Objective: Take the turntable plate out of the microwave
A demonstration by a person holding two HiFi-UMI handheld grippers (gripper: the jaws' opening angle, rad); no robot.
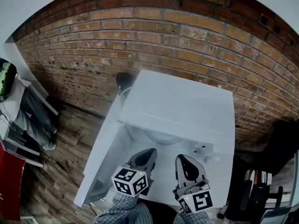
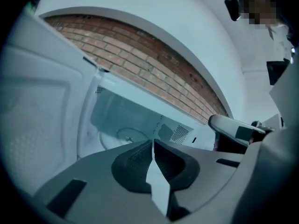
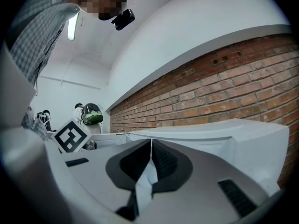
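Note:
A white microwave stands against a brick wall, its door swung open to the left. Inside, the glass turntable plate lies flat on the cavity floor; from the head view only its curved edge shows under the top. My left gripper is shut and empty, in front of the open cavity and pointing in, short of the plate. My right gripper hovers beside it to the right, also shut with nothing in it, facing the microwave's front at about the height of its top.
The open door walls off my left side. The brick wall runs behind the microwave, with a black plug at its back corner. A seated person's legs are at far left, and dark equipment stands at right.

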